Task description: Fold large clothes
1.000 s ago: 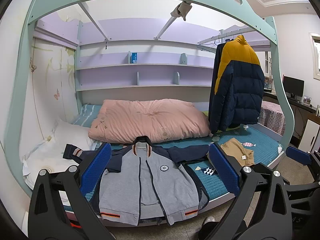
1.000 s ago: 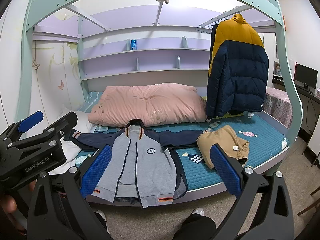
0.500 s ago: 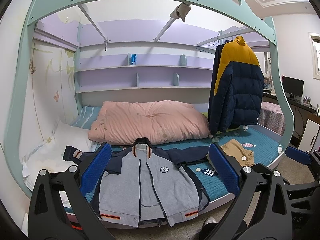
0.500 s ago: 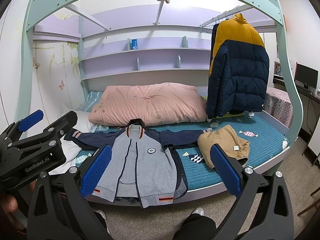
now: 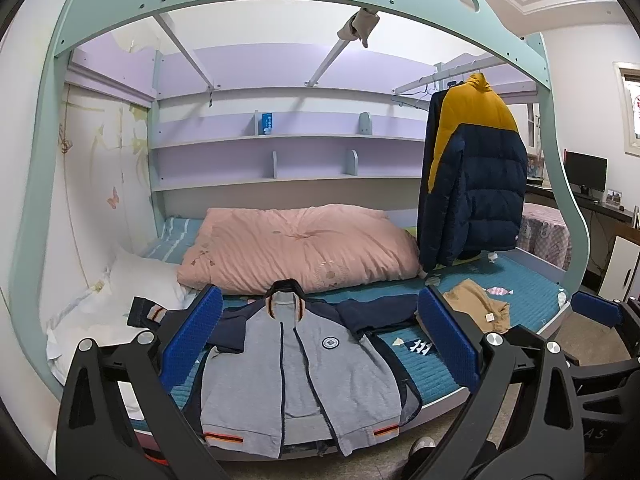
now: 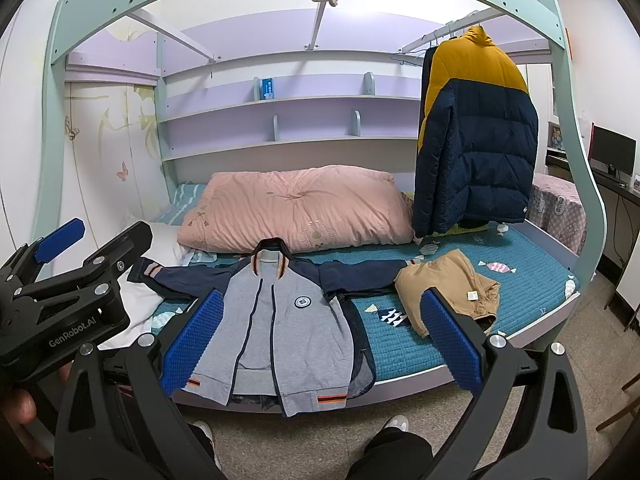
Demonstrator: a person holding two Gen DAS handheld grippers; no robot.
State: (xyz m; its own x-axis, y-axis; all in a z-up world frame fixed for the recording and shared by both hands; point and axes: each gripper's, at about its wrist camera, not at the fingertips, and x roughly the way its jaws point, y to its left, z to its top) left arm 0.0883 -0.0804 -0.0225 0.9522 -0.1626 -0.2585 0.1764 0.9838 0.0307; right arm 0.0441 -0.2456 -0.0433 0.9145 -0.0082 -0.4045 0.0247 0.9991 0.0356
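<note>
A grey zip jacket (image 5: 300, 376) (image 6: 280, 328) with navy sleeves lies face up and spread out on the teal bed cover, its hem hanging over the front edge. Both sleeves stretch sideways. My left gripper (image 5: 318, 344) hovers open in front of the bed, nothing between its blue pads. Equally open and empty, my right gripper (image 6: 320, 340) is held back from the bed. In the right wrist view the left gripper (image 6: 72, 272) shows at the left edge, held by a hand.
A crumpled tan garment (image 6: 452, 292) (image 5: 476, 308) lies right of the jacket. A pink quilt (image 6: 296, 208) fills the back of the bed, a white pillow (image 5: 132, 292) sits left. A navy-and-yellow puffer coat (image 6: 476, 132) hangs at the right. The person's shoes (image 6: 394, 424) stand below.
The left wrist view has tilted up slightly. The right wrist view and both grippers' openings are unchanged.
</note>
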